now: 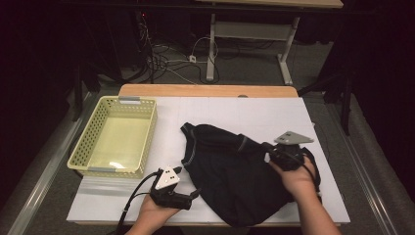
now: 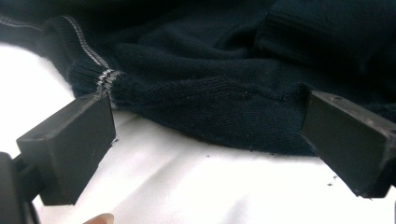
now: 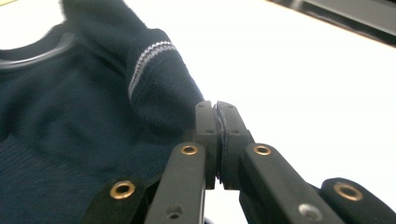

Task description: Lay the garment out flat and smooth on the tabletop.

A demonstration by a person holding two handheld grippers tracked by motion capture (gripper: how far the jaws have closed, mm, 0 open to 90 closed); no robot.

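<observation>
- Dark knitted sweater (image 1: 230, 171) is lying crumpled on the white table (image 1: 254, 115), right of the yellow basket (image 1: 115, 137).
- Right gripper (image 3: 217, 140) is clamping its jaws together on a thin fold of the sweater.
- Left gripper (image 2: 205, 140) is keeping its jaws wide apart at the sweater's hem, gripping nothing.

I work in a lab: my white-covered table (image 1: 235, 110) faces dark curtains, tangled floor cables (image 1: 171, 61) and another bench's legs (image 1: 211, 49).
</observation>
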